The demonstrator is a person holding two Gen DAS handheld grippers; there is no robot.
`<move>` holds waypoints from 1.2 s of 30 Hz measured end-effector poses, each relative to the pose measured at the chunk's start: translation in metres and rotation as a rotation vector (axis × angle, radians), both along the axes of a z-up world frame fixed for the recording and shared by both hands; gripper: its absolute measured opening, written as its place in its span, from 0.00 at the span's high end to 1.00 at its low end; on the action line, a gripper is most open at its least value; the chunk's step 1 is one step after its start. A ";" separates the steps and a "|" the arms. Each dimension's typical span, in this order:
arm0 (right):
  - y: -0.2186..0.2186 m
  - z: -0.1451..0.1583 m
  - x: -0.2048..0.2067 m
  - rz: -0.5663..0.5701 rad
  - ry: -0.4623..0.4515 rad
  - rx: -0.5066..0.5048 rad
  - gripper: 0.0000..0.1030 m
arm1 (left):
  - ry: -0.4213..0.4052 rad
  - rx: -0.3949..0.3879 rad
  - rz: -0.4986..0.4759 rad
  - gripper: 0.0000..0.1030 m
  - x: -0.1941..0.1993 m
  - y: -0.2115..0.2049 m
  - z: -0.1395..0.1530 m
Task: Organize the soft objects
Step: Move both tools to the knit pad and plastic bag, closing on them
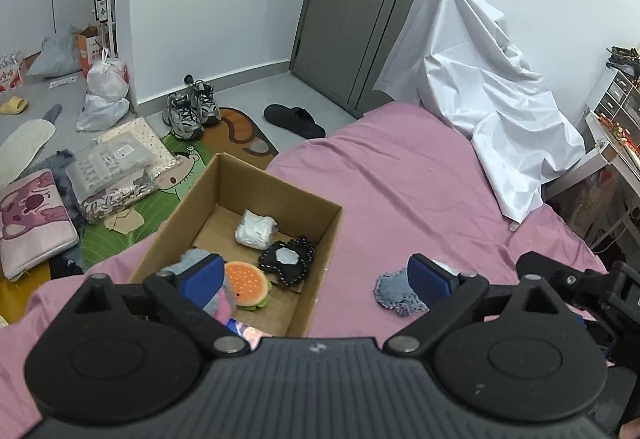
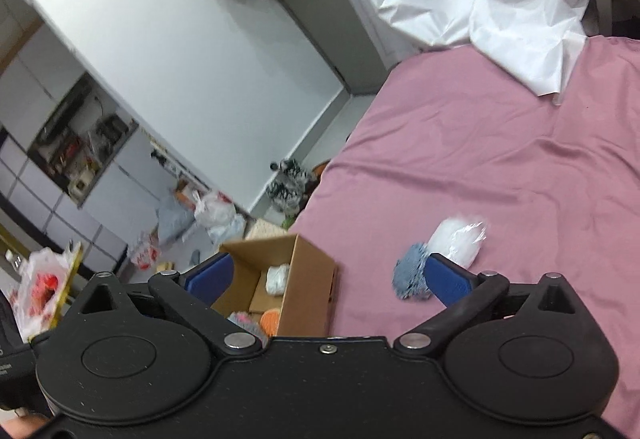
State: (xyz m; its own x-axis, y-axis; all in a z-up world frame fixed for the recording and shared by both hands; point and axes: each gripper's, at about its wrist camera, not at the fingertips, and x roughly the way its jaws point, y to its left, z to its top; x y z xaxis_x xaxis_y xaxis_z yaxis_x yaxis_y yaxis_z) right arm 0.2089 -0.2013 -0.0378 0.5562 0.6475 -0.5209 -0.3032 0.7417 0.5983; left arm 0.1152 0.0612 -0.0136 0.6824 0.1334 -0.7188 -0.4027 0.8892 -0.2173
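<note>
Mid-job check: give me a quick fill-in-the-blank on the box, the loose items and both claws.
1. The burger plush lies inside the ____ box.
2. The denim patch lies on the ____ bedsheet, outside the box.
3. Both the left claw and the right claw are ____, holding nothing.

Missing words: cardboard; pink; open

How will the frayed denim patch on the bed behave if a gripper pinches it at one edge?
The denim patch lies flat on the pink sheet with frayed edges, so it is probably thin cloth that droops when lifted. It looks light for its size. Being flat, it shouldn't roll; pushed, it may bunch or drag the sheet rather than slide.
</note>
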 end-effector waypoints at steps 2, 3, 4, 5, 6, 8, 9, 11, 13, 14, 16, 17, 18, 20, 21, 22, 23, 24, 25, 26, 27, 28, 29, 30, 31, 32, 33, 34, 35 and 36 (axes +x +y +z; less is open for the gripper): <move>-0.008 -0.006 0.003 -0.024 0.011 0.016 0.00 | 0.001 -0.003 0.002 0.05 0.002 -0.004 0.000; -0.012 -0.010 0.004 -0.032 0.009 0.019 0.00 | 0.004 -0.004 0.001 0.05 0.004 -0.007 -0.001; -0.015 -0.012 0.004 -0.038 0.002 0.018 0.00 | 0.007 -0.006 -0.001 0.05 0.005 -0.009 -0.001; -0.018 -0.015 0.005 -0.044 -0.003 0.017 0.00 | 0.012 -0.007 -0.004 0.05 0.006 -0.011 -0.002; -0.022 -0.018 0.006 -0.052 -0.004 0.020 0.00 | 0.015 -0.008 -0.007 0.05 0.007 -0.013 -0.003; -0.030 -0.022 0.010 -0.069 -0.001 0.037 0.00 | 0.017 -0.003 -0.010 0.05 0.009 -0.018 -0.004; -0.035 -0.024 0.012 -0.076 0.004 0.046 0.00 | 0.017 0.002 -0.009 0.05 0.011 -0.020 -0.005; -0.042 -0.026 0.018 -0.090 0.008 0.061 0.00 | 0.020 0.008 -0.005 0.05 0.014 -0.027 -0.008; -0.049 -0.029 0.023 -0.104 0.016 0.075 0.00 | 0.022 0.007 0.004 0.05 0.018 -0.032 -0.012; -0.052 -0.031 0.025 -0.105 0.019 0.083 0.00 | 0.024 0.008 0.011 0.05 0.020 -0.035 -0.014; -0.057 -0.034 0.028 -0.102 0.026 0.097 0.00 | 0.022 0.002 0.018 0.05 0.024 -0.040 -0.016; -0.058 -0.036 0.029 -0.103 0.032 0.100 0.00 | 0.020 0.000 0.020 0.05 0.026 -0.043 -0.017; -0.059 -0.039 0.031 -0.104 0.040 0.100 0.00 | 0.019 0.000 0.022 0.05 0.029 -0.046 -0.018; -0.061 -0.044 0.035 -0.105 0.053 0.100 0.00 | 0.020 -0.002 0.018 0.05 0.034 -0.052 -0.021; -0.063 -0.047 0.037 -0.109 0.060 0.103 0.00 | 0.020 -0.004 0.014 0.05 0.037 -0.055 -0.022; -0.065 -0.049 0.039 -0.111 0.067 0.109 0.00 | 0.021 -0.006 0.011 0.05 0.040 -0.057 -0.024; -0.066 -0.051 0.040 -0.114 0.075 0.114 0.00 | 0.022 -0.007 0.009 0.05 0.043 -0.060 -0.026; -0.067 -0.052 0.041 -0.117 0.082 0.120 0.00 | 0.024 -0.007 0.009 0.05 0.046 -0.062 -0.028; -0.068 -0.054 0.043 -0.121 0.089 0.124 0.00 | 0.028 -0.007 0.013 0.05 0.049 -0.064 -0.031; -0.069 -0.056 0.044 -0.126 0.096 0.129 0.00 | 0.032 -0.009 0.019 0.05 0.051 -0.065 -0.034; -0.070 -0.057 0.046 -0.131 0.103 0.135 0.00 | 0.034 -0.013 0.024 0.05 0.054 -0.066 -0.036; -0.071 -0.059 0.048 -0.135 0.110 0.140 0.00 | 0.037 -0.020 0.030 0.05 0.057 -0.068 -0.040; -0.071 -0.061 0.049 -0.137 0.117 0.144 0.00 | 0.040 -0.024 0.033 0.05 0.059 -0.069 -0.043; -0.071 -0.063 0.051 -0.138 0.124 0.146 0.00 | 0.043 -0.027 0.032 0.05 0.062 -0.071 -0.046; -0.071 -0.065 0.053 -0.139 0.130 0.147 0.00 | 0.046 -0.029 0.027 0.05 0.064 -0.073 -0.049; -0.071 -0.067 0.054 -0.141 0.138 0.148 0.00 | 0.046 -0.030 0.020 0.05 0.067 -0.075 -0.051; -0.071 -0.070 0.056 -0.142 0.145 0.149 0.00 | 0.048 -0.031 0.016 0.05 0.069 -0.076 -0.054; -0.070 -0.072 0.058 -0.142 0.152 0.150 0.00 | 0.052 -0.032 0.012 0.05 0.072 -0.078 -0.058; -0.070 -0.074 0.059 -0.144 0.159 0.150 0.00 | 0.055 -0.036 0.011 0.05 0.075 -0.079 -0.061; -0.070 -0.077 0.060 -0.146 0.166 0.151 0.00 | 0.059 -0.041 0.011 0.05 0.077 -0.080 -0.064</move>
